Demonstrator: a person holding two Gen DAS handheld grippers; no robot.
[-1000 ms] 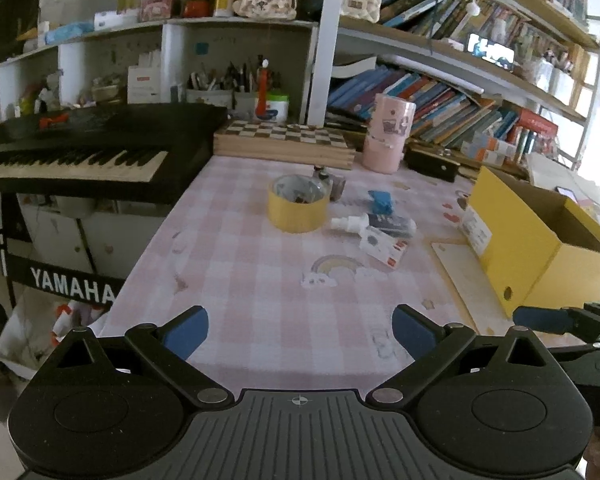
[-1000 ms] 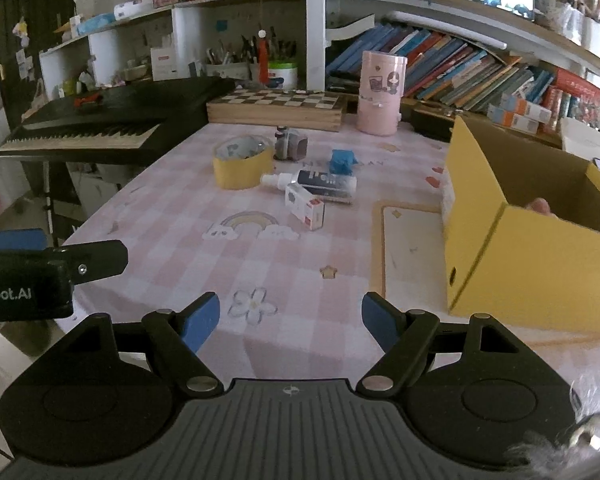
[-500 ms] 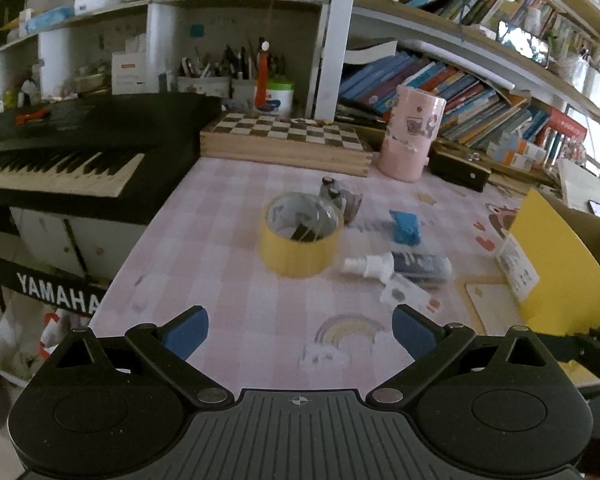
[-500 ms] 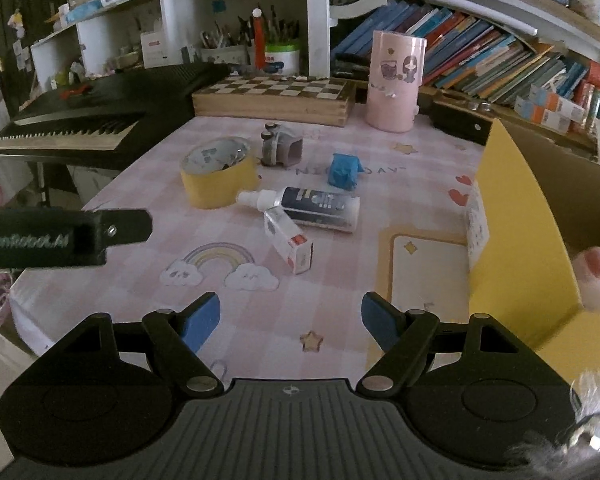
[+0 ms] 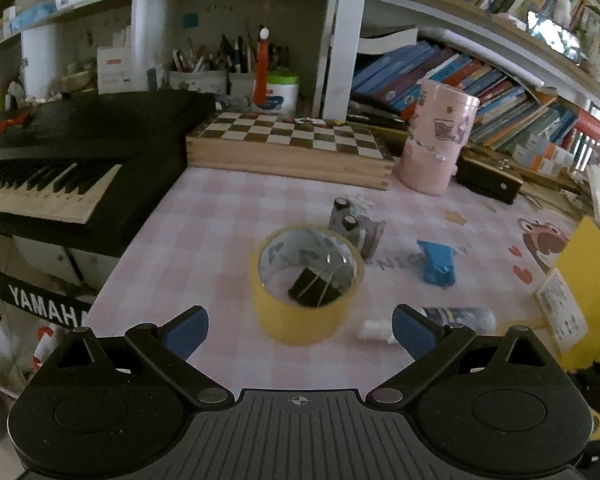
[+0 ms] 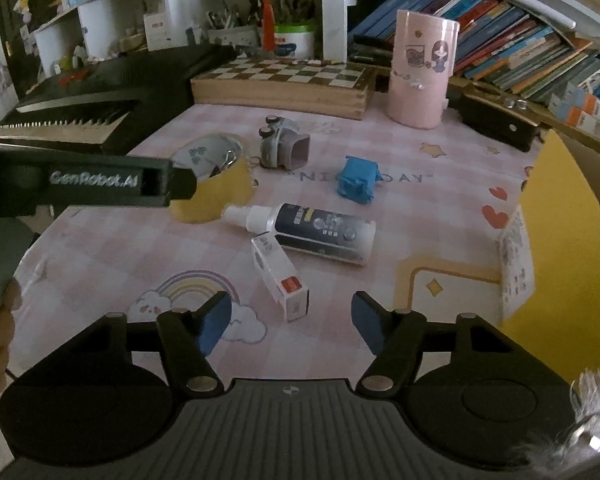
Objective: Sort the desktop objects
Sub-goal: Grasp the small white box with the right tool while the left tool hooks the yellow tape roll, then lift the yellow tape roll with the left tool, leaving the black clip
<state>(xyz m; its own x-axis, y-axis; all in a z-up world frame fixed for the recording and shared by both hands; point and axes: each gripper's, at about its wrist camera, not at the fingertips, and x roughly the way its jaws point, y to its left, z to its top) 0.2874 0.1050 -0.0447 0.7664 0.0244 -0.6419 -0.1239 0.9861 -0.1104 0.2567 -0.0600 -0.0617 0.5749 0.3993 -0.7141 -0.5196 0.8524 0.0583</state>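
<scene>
Approach to desk items, nothing gripped.

The small white rectangular carton (image 6: 281,276) is found just ahead of the right gripper (image 6: 291,322) (jaws closing, empty), long axis pointing away; left gripper (image 5: 300,330) released.

A yellow tape roll (image 5: 306,280) stands on its flat side at the left of the cluster, with a black binder clip (image 5: 314,287) lying inside its ring. Just beyond it a small grey toy car (image 6: 282,148) lies tipped over. To the right sits a crumpled blue paper cube (image 6: 358,178). Nearer, a dark spray bottle (image 6: 308,232) with a white cap lies on its side, touching a small white box (image 6: 280,276) with a red mark. A yellow cardboard box (image 6: 568,240) stands open at the far right.
</scene>
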